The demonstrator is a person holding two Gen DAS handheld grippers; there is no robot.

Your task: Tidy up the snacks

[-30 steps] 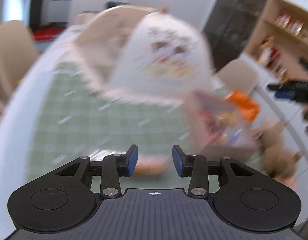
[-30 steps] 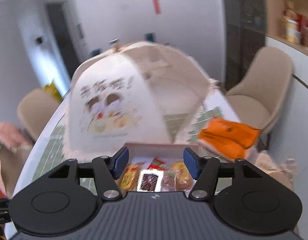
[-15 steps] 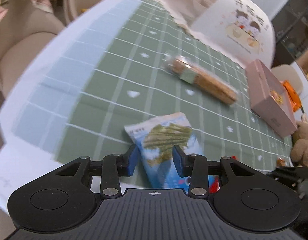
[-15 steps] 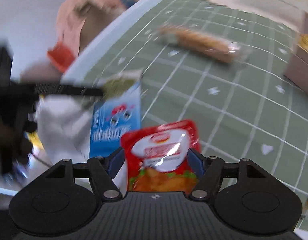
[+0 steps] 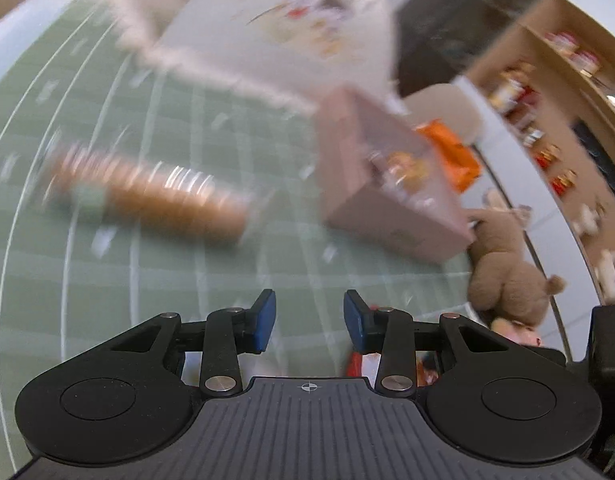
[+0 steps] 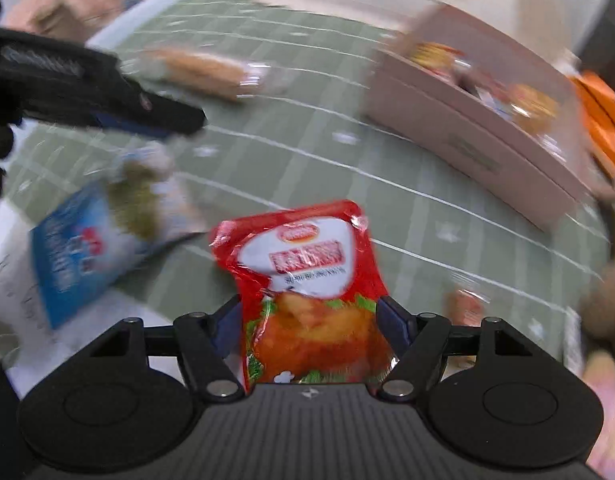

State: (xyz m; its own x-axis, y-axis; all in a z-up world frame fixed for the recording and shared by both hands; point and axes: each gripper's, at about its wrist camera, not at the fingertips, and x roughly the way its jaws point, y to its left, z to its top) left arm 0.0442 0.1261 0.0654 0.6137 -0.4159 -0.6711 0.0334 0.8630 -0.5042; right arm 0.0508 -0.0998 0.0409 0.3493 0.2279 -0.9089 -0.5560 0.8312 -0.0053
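several snacks already sit in the pink box [image 6: 479, 120] at the upper right of the right wrist frame, so we judge the sorting partly done. our right gripper [image 6: 307, 320] has its fingers closed on the red pouch [image 6: 307, 280], low centre. our left gripper [image 5: 306, 320] has its fingers apart, holding nothing. the biscuit roll [image 5: 147, 196] and the blue packet [image 6: 87, 248] lie loose on the green tabletop [image 5: 227, 280], left to store.
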